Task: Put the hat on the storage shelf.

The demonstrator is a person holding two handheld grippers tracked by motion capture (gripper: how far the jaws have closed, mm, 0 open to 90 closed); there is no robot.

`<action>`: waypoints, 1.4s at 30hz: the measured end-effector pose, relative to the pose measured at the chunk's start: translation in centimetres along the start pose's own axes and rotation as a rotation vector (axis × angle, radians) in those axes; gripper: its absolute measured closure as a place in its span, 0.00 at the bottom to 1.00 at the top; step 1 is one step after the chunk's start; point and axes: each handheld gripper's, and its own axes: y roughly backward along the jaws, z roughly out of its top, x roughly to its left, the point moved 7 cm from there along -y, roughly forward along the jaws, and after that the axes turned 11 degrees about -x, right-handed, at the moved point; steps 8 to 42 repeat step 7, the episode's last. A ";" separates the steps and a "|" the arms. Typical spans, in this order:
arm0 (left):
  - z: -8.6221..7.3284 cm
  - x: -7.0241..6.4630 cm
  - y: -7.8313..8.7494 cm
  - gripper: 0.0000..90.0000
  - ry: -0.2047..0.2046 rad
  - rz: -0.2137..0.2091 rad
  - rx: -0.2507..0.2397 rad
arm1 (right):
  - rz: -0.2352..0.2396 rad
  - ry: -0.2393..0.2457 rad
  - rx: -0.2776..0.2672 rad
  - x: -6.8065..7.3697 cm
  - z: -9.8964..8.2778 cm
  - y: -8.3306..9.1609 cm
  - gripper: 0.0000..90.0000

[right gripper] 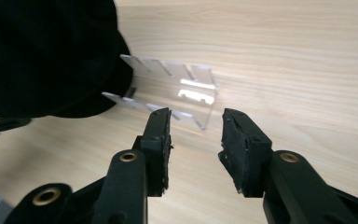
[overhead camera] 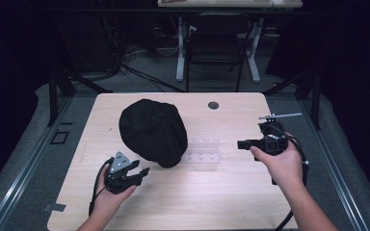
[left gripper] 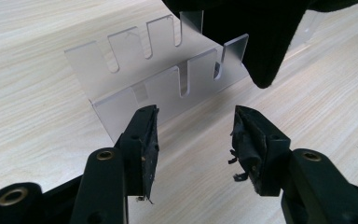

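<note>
A pale wood-grain table [overhead camera: 183,202] with rounded corners stands in a dark room, and near its middle lies a black cap [overhead camera: 152,131], the landmark here. Just right of the cap, partly under its edge, stands a clear slotted acrylic rack [overhead camera: 203,153], its near wall and far wall each cut with upright slots. Beyond the cap, toward the table's far edge, sits a small dark round grommet [overhead camera: 213,105]. Farther behind the cap, past the table, a dark chair [overhead camera: 215,50] stands between white desk legs, with cables on the grey floor [overhead camera: 144,79]. The left tool [overhead camera: 137,174] rests low in front of the cap at its near left; in the left gripper view its jaws stand wide apart with nothing between them, aimed at the rack. The right tool [overhead camera: 241,144] hangs well to the right of the cap, past the rack, its jaws also spread and holding nothing.
</note>
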 end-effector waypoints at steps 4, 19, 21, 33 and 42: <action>0.2 -0.4 0.1 0.55 0.004 -0.029 -0.019 | -0.025 0.009 -0.026 -0.9 -1.5 -0.2 0.68; 0.7 -1.0 0.1 0.53 0.014 -0.065 -0.039 | -0.056 0.032 -0.040 -1.6 -2.7 -0.3 0.67; 0.7 -1.0 0.1 0.53 0.014 -0.065 -0.039 | -0.056 0.032 -0.040 -1.6 -2.7 -0.3 0.67; 0.7 -1.0 0.1 0.53 0.014 -0.065 -0.039 | -0.056 0.032 -0.040 -1.6 -2.7 -0.3 0.67; 0.7 -1.0 0.1 0.53 0.014 -0.065 -0.039 | -0.056 0.032 -0.040 -1.6 -2.7 -0.3 0.67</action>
